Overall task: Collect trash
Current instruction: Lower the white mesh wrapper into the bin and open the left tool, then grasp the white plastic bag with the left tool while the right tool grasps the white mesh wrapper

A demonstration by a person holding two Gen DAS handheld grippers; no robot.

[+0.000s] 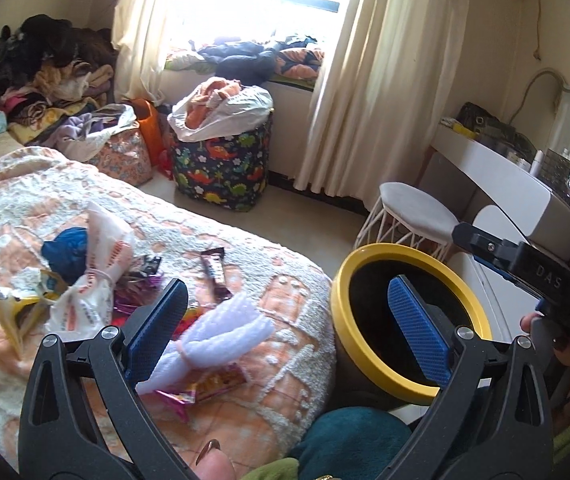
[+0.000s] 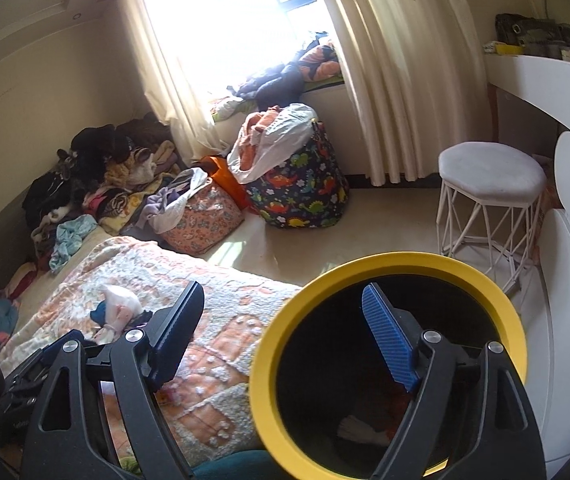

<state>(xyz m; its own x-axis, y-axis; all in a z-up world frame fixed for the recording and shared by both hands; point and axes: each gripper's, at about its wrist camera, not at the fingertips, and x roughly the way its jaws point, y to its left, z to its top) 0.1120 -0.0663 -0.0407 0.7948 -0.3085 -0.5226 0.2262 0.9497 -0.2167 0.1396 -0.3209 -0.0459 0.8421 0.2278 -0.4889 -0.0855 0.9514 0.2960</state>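
The yellow-rimmed bin (image 2: pixel 385 364) stands beside the bed (image 1: pixel 245 412), some trash dim inside. The right gripper (image 2: pixel 285 344) tilts down over its rim, jaws apart, empty. The left gripper (image 1: pixel 289 320) gapes empty above wrappers (image 1: pixel 215 272) and white foam netting (image 1: pixel 221 336) on the blanket.

My fingers (image 1: pixel 419 330) carry blue ribbed pads on black frames. The bin (image 2: pixel 385 264) has a yellow rim and a dark inside. The bed cover (image 1: pixel 277 292) is cream with peach patches. A white foam sleeve (image 1: pixel 221 328) lies on it, near a brown wrapper (image 1: pixel 215 272). The laundry bag (image 2: pixel 305 192) is navy, printed with orange, green and yellow dinosaurs. The stool (image 2: pixel 491 170) is white.
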